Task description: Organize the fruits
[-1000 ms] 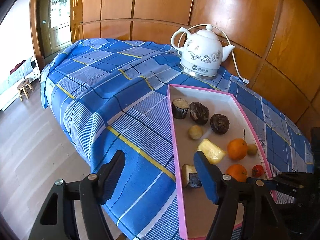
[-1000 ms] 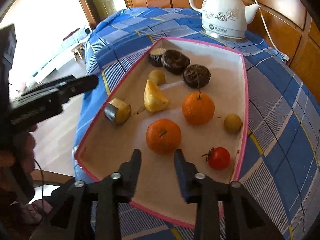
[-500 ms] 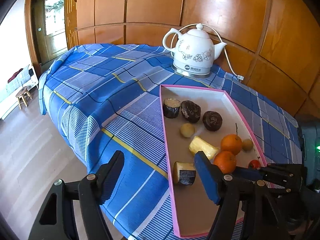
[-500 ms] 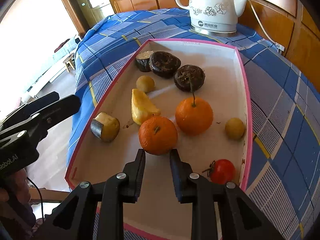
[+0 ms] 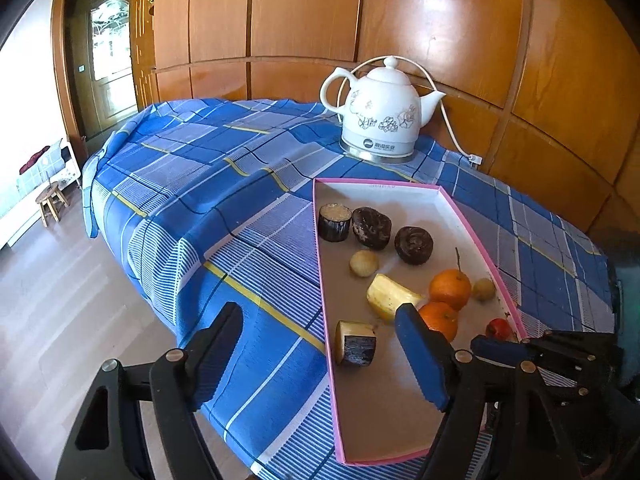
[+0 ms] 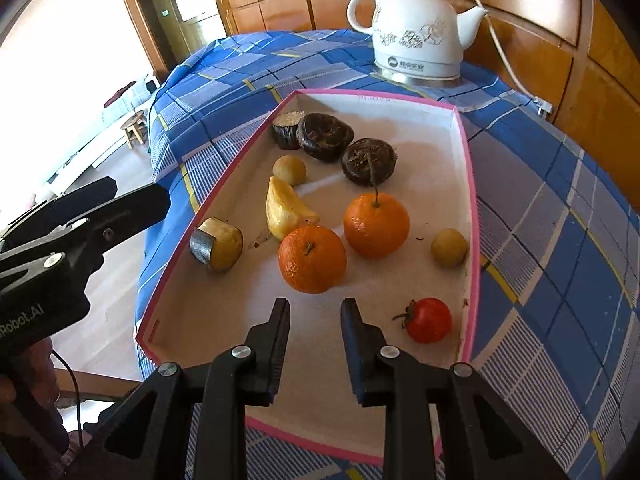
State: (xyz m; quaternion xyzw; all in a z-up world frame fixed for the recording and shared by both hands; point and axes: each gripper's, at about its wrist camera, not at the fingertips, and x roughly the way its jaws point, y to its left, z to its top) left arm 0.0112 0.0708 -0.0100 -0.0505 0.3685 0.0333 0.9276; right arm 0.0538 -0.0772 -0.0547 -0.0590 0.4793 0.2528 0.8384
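The pink-rimmed tray [image 6: 474, 216] lies near the rounded edge of a table under a blue plaid cloth [image 5: 208, 184], its near corner reaching almost to the cloth's drop. Left of the tray the cloth is bare and wide; beyond its far end stands a glossy white ceramic kettle [image 5: 380, 120] on a metal base, close to the wood-panelled wall.

The tray is a shallow cardboard box with a matte, pale floor. At its far end sit three dark, wrinkled, puck-shaped pieces [image 6: 326, 136] close together. Two small, pale, round fruits lie apart, one [image 6: 289, 169] by the yellow banana piece [image 6: 286, 208], one [image 6: 449, 247] beside the right wall. Two dimpled oranges [image 6: 312, 259] lie just beside each other (the farther one keeps a thin stem). A smooth red tomato [image 6: 430, 320] lies near the right wall, and a cut chunk with dark skin [image 6: 216, 243] by the left wall.

The left gripper [image 5: 320, 354] has just been opening; its jaws stand wide with one finger over the cloth and one over the tray, nothing between them. The right gripper [image 6: 315, 326] hangs over the tray's bare near end, just short of the nearer orange, its jaws drawn narrow and empty.
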